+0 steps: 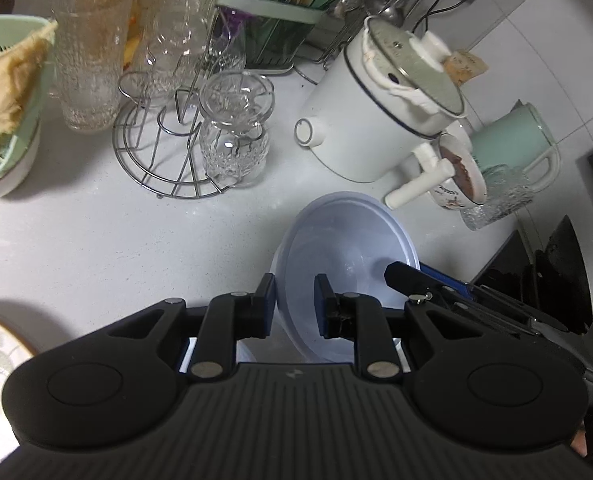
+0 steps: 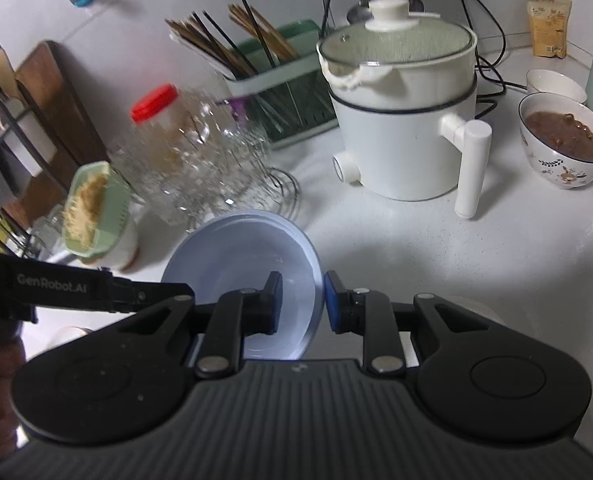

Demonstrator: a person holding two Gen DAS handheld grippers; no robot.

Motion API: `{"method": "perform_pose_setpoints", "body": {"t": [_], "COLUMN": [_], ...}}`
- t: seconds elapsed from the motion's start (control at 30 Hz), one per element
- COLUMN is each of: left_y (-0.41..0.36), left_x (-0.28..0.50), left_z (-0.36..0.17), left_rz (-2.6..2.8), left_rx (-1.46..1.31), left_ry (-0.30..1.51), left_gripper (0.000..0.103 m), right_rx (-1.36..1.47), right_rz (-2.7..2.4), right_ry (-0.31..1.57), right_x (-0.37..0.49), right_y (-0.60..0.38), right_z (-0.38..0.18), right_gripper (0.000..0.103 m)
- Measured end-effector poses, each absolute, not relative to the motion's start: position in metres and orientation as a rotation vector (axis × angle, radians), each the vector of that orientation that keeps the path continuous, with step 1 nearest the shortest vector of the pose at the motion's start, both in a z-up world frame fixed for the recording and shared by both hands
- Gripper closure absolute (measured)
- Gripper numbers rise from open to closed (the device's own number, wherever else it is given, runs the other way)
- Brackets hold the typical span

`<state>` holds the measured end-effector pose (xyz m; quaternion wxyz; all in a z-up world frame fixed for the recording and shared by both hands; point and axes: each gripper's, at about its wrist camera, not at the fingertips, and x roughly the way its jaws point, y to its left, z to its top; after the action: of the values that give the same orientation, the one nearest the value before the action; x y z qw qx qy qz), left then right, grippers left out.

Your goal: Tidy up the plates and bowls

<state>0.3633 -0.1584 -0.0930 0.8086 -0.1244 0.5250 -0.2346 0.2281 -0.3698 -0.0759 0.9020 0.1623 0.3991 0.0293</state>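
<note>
- The pale blue bowl (image 1: 336, 264) hangs tilted above the white bench (image 1: 96, 248), in front of the white electric pot (image 1: 360, 128).
- The left gripper (image 1: 295, 304) has its jaws narrow, pinching the bowl's near-left rim.
- The right gripper (image 2: 302, 300) has its jaws narrow too, clamped on the opposite rim.
- A wire glass rack (image 1: 164, 152) stands left of the pot.
</note>
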Motion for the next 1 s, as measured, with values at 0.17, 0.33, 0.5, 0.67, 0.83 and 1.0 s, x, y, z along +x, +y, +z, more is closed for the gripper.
{"method": "perform_pose_setpoints", "body": {"t": [0.17,0.33,0.5,0.67,0.83,1.0], "left_y": [-0.145,-0.128,-0.107,-0.091,-0.079,-0.069], "left_x": [0.353,0.343,0.331,0.324,0.319,0.32], "left_z": [-0.076,-0.07,-0.07,-0.08,-0.095,-0.115], "left_rz": [-0.514,-0.516,-0.509,-0.485,-0.444,-0.408], "left_rx": [-0.242,-0.237,-0.247,-0.232,-0.228,-0.238], "left_ry": [1.101,1.093,1.084,1.091,1.11,1.164], "left_gripper": [0.079,0.079,0.079,0.079,0.079,0.079], "right_rx": [0.354,0.368,0.36,0.362,0.345,0.331], "right_rz": [0.056,0.044,0.056,0.076,0.094,0.111], "right_ry": [0.8,0.783,0.781,0.793,0.844,0.903], "right_x": [0.216,0.205,0.199,0.198,0.2,0.202], "right_y": [-0.358,-0.343,-0.325,-0.31,-0.295,-0.281], "right_z": [-0.06,-0.052,-0.049,-0.051,-0.062,-0.077], "right_gripper": [0.078,0.078,0.077,0.078,0.077,0.077]}}
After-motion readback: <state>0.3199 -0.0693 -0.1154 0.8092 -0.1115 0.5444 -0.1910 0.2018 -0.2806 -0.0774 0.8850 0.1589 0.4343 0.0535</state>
